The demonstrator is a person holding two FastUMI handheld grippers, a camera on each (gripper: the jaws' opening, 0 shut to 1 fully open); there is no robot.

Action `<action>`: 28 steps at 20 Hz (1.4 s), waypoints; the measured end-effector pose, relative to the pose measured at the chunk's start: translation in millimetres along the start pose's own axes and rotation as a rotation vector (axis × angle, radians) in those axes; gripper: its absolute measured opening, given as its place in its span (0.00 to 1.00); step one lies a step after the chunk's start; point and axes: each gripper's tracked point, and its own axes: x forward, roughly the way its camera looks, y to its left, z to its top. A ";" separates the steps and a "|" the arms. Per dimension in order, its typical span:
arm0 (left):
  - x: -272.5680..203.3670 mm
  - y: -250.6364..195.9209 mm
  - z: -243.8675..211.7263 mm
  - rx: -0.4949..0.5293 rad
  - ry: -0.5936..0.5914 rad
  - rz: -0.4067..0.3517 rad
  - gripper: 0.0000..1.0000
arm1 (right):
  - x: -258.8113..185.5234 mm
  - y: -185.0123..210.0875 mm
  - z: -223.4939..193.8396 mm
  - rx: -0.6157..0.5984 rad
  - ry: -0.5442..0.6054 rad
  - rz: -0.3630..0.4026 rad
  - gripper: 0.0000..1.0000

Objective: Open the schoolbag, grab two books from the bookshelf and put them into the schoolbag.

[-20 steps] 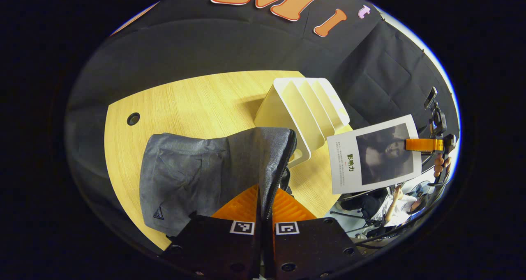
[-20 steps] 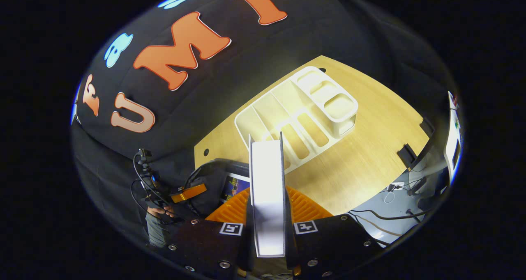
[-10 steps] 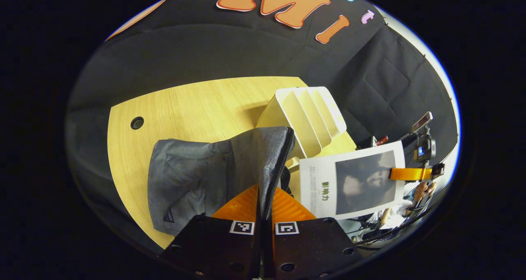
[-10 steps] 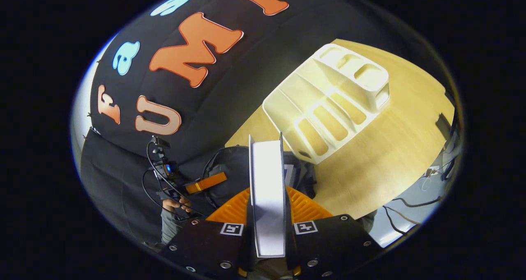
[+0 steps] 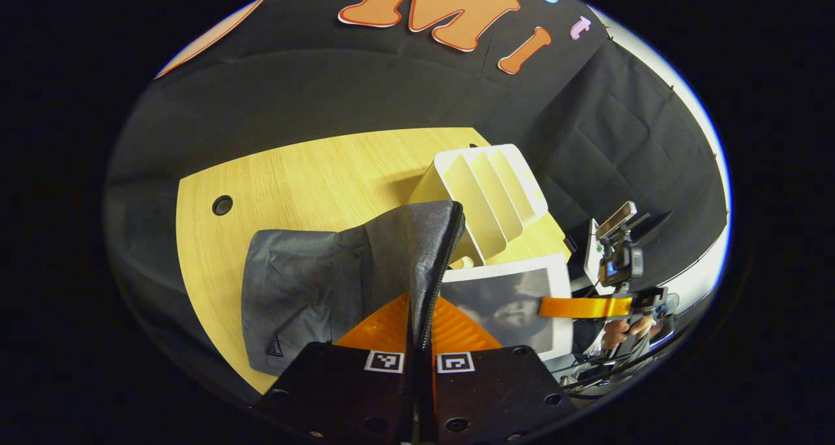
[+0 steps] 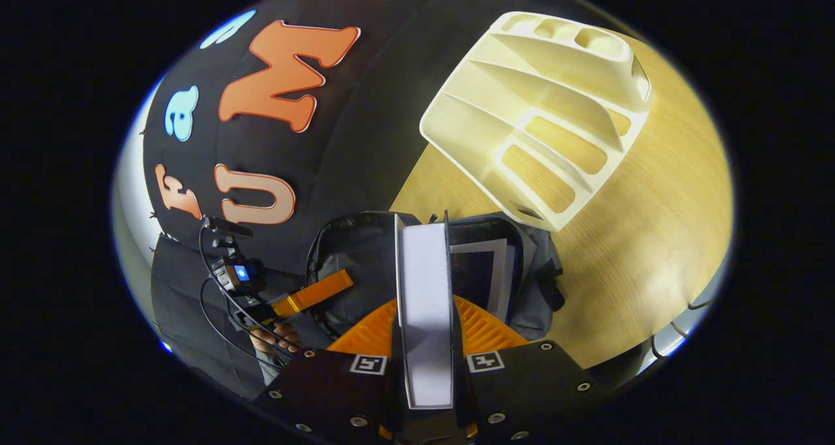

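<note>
In the left gripper view, the left gripper (image 5: pixel 417 340) has its fingers pressed together on the zipper edge of the grey schoolbag (image 5: pixel 326 282), holding that rim lifted; the bag's body slumps on the wooden tabletop (image 5: pixel 306 171) toward 9 o'clock of the fingers. The white bookshelf (image 5: pixel 486 194) stands on the tabletop at about 1 o'clock, just behind the raised rim, with its slots showing bare. At 3 o'clock a book (image 5: pixel 505 305) with a white border and a dark cover picture hangs just beside the bag's opening, its left edge tucked behind the zipper rim. The right gripper (image 5: pixel 580 306) pinches this book's right edge, and a hand (image 5: pixel 623 331) grips the handle behind it.

In the right gripper view, the right gripper (image 6: pixel 424 340) is clamped on the book (image 6: pixel 424 301), seen edge-on as a pale page block running up toward 12 o'clock between the two fingers. Its far end points into the open mouth of the schoolbag (image 6: pixel 365 262), where another book (image 6: pixel 486 272) already sits inside at about 1 o'clock. The bookshelf (image 6: pixel 541 112) lies beyond at 1 o'clock on the tabletop (image 6: pixel 652 223). At 9 o'clock the left gripper (image 6: pixel 313 291) grips the bag's rim, with a hand (image 6: pixel 274 337) below it
</note>
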 end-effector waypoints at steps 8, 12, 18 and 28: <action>-3.8 -9.4 4.3 0.008 -0.022 -0.001 0.04 | 72.2 -6.0 -11.4 0.066 -0.039 0.045 0.30; -1.6 -21.3 6.8 0.022 -0.020 -0.008 0.07 | 101.6 -11.2 -22.4 0.109 -0.050 0.065 0.30; 2.3 -29.4 6.9 0.030 -0.015 -0.017 0.05 | 145.8 -17.1 -35.7 0.101 -0.038 0.043 0.30; 23.4 -26.5 -16.2 0.059 -0.014 0.042 0.06 | 78.5 -38.4 1.4 -0.212 0.017 -0.199 0.79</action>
